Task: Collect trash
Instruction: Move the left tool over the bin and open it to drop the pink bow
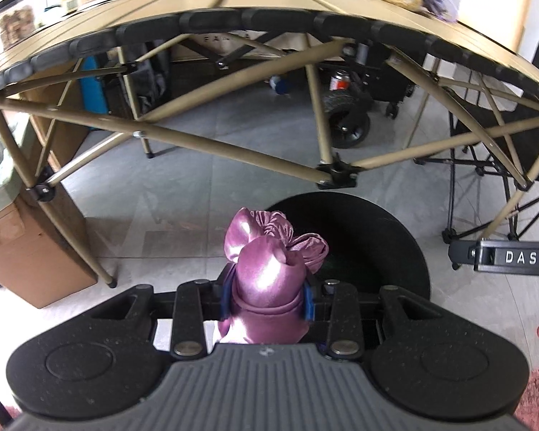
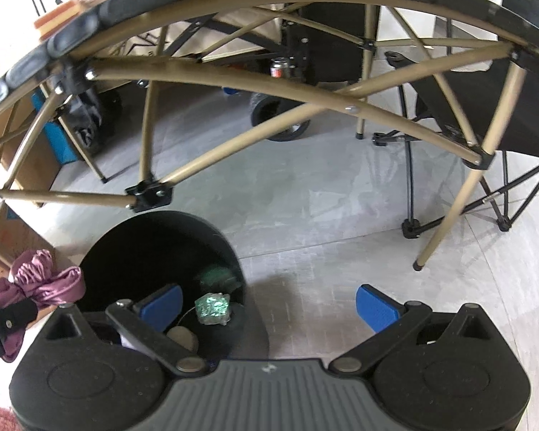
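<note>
Your left hand-held gripper was clamped on the crumpled shiny purple wrapper, held just short of the round black bin — ready to drop. Your right hand-held gripper stood wide open and empty beside the bin, where green foil scrap already lay.

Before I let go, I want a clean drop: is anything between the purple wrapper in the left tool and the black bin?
Nothing visible blocks it. The crumpled shiny purple wrapper, clamped in the left tool, hangs beside the round black bin's rim, whose mouth is open. The tan folding table's frame stands behind.
</note>
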Available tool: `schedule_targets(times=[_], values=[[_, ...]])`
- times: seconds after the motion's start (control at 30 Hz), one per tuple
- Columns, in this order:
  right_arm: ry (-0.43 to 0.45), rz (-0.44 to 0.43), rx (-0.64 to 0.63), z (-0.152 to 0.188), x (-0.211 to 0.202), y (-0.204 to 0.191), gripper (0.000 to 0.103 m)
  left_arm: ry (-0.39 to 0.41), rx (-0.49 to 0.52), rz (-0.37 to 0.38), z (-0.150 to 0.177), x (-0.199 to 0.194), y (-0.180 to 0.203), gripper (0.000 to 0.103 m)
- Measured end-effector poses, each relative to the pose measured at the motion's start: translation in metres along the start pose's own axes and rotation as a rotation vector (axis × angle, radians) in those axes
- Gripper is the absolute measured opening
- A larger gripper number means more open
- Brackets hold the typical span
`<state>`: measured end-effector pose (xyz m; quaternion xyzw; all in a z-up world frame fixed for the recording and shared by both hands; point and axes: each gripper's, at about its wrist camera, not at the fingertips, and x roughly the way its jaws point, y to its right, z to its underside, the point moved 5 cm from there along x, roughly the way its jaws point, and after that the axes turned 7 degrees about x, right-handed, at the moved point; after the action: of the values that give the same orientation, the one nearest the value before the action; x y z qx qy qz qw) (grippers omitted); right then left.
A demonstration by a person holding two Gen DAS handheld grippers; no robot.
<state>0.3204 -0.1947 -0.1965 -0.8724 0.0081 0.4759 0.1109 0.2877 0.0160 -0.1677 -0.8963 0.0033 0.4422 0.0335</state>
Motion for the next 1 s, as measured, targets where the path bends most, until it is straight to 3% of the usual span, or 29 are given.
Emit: schedule_targets(times=[0.47,0.77,1.0], values=[[0.024,0.023,0.084,-0.007,-0.004,0.037,0.103,-0.056,0.071,0.09,-0.009,0.022,0.053,0.036],[0.018,0.052,0.145,-0.006,0.001,0.058,0.103,-0.134,0.042,0.136,-0.012,0.046,0.067,0.036],[0.004,0.063,0.178,-0.005,0.006,0.066,0.103,-0.202,0.03,0.129,-0.011,0.064,0.072,0.036]])
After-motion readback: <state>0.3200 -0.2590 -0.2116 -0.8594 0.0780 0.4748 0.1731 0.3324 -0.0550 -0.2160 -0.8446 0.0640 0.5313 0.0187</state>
